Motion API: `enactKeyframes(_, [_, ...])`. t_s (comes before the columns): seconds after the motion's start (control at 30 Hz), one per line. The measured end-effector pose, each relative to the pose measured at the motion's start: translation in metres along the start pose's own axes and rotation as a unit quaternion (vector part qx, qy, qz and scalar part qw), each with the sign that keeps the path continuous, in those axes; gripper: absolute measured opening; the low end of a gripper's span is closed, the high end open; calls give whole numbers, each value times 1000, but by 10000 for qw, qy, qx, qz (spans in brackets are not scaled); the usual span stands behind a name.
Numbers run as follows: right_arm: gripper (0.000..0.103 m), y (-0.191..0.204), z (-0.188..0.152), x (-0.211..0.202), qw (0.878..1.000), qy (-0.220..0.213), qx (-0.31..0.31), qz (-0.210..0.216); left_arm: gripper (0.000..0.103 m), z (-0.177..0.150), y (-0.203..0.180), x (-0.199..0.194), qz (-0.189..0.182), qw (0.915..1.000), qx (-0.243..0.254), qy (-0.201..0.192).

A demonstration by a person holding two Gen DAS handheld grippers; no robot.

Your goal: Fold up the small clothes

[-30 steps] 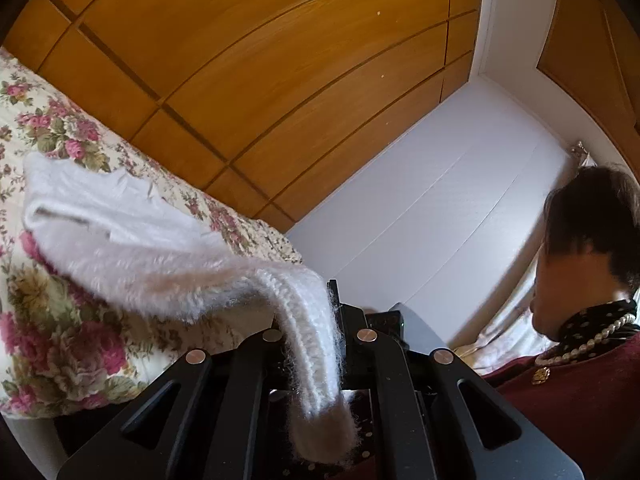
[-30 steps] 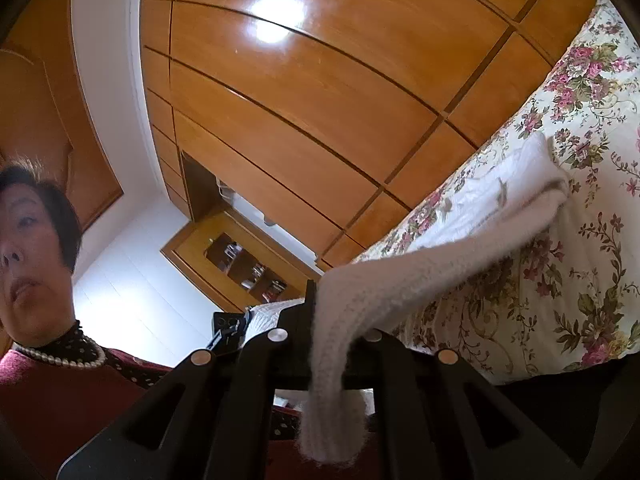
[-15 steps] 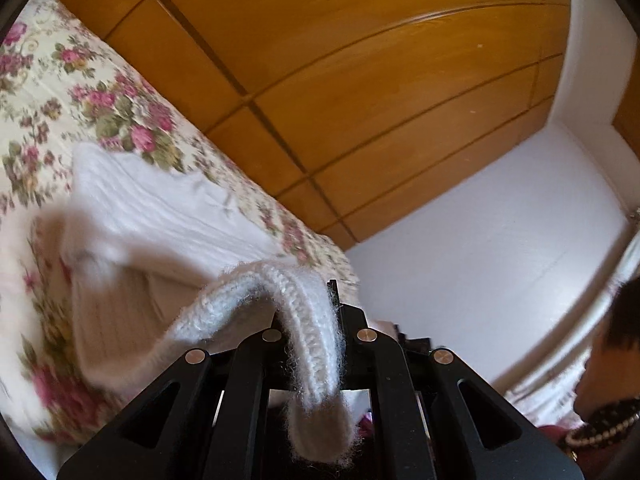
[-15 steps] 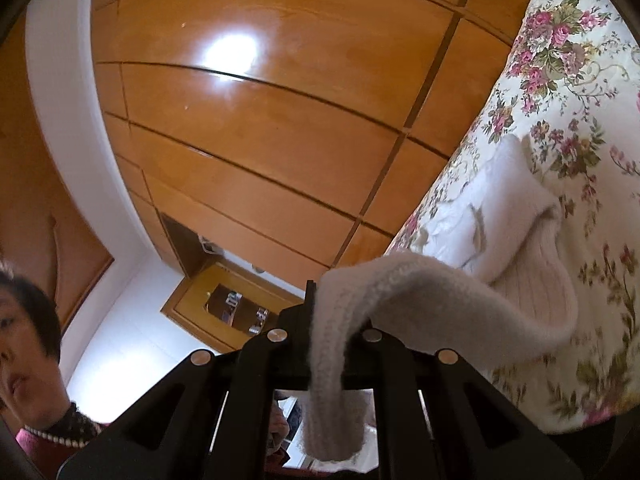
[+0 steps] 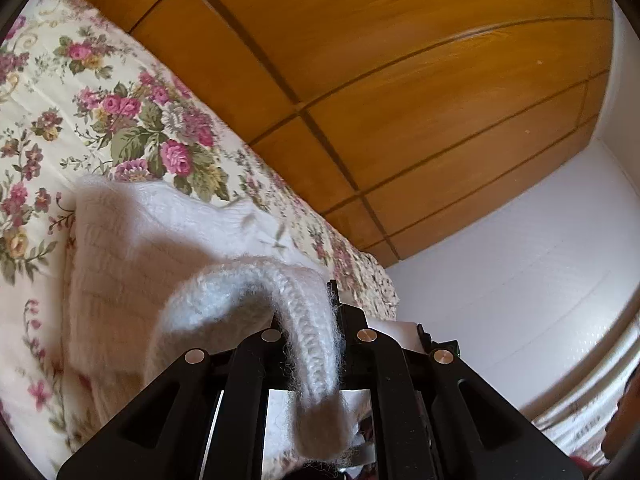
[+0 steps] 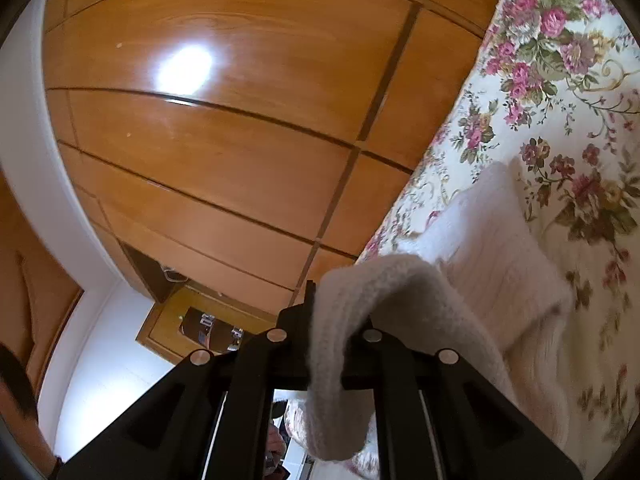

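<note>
A fluffy white knit garment (image 5: 132,248) lies on the floral bedspread (image 5: 92,92). My left gripper (image 5: 316,336) is shut on one ribbed edge of it, and the pinched end hangs down between the fingers. My right gripper (image 6: 326,334) is shut on another edge of the same garment (image 6: 492,248), whose end also droops through the fingers. The held edges arch up and over the part that lies flat on the floral bedspread (image 6: 568,92).
Wooden wardrobe panels (image 5: 400,92) rise behind the bed; they also fill the right wrist view (image 6: 220,140). A white wall (image 5: 520,264) stands to the right. A person's head shows at the edge of the right wrist view (image 6: 16,384).
Both grippers have carried the held garment edges forward over the bed, so the garment folds over itself. The person has slid mostly out of both views.
</note>
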State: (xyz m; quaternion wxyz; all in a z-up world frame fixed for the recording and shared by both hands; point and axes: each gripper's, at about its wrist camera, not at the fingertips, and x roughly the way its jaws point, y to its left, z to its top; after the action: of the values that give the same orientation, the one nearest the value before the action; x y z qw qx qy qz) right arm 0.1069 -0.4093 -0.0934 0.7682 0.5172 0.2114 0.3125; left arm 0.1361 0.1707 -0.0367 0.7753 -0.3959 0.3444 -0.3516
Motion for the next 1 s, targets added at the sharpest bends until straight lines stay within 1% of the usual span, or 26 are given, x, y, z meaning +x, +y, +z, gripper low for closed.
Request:
enactKeyframes(0.2, [7, -23, 27, 33, 9993, 61, 1, -380, 5, 24, 26, 31, 405, 9990, -166, -107])
enactKeyframes(0.3, [7, -38, 40, 50, 9976, 90, 20, -684, 5, 34, 37, 45, 562, 9981, -236, -132])
enactKeyframes(0.37, [7, -47, 47, 58, 9963, 87, 24, -856, 5, 40, 42, 59, 843, 9963, -127, -89])
enactKeyframes(0.5, [7, -63, 54, 74, 9927, 76, 6, -1203, 5, 44, 53, 82, 1284, 9917, 52, -26])
enactKeyframes(0.6, [8, -77, 56, 81, 9902, 32, 63, -1394, 5, 44, 65, 93, 1493, 9888, 0, 12])
enactKeyframes(0.63, [9, -81, 56, 82, 9890, 14, 53, -1480, 8, 43, 68, 96, 1558, 9878, -1, 38])
enactKeyframes(0.7, [11, -87, 56, 84, 9876, -52, 10, -1566, 8, 42, 73, 100, 1679, 9858, 39, 67])
enactKeyframes(0.73, [16, -88, 55, 82, 9874, -81, -28, -1582, 8, 40, 74, 103, 1740, 9846, 126, 76])
enactKeyframes(0.77, [36, -88, 54, 81, 9866, -186, -114, -1617, 9, 38, 74, 102, 1756, 9842, 204, 54])
enactKeyframes(0.8, [50, -87, 54, 79, 9868, -287, -153, -1588, 15, 36, 74, 100, 1689, 9854, 232, 5])
enactKeyframes(0.83, [68, -85, 55, 75, 9880, -470, -175, -1460, 19, 36, 73, 99, 1615, 9866, 239, -36])
enactKeyframes(0.87, [73, -83, 55, 71, 9872, -592, -207, -1465, 31, 35, 72, 95, 1540, 9877, 265, -111])
enactKeyframes(0.9, [73, -79, 57, 68, 9830, -729, -291, -1662, 48, 34, 69, 90, 1562, 9869, 320, -242])
enactKeyframes(0.93, [73, -78, 57, 66, 9801, -757, -332, -1803, 60, 34, 65, 84, 1653, 9848, 362, -387])
enactKeyframes(0.97, [73, -78, 57, 66, 9800, -735, -331, -1818, 78, 32, 60, 76, 1767, 9815, 419, -610])
enactKeyframes(1.0, [73, -75, 56, 65, 9789, -717, -357, -1881, 83, 29, 55, 67, 1805, 9790, 489, -809])
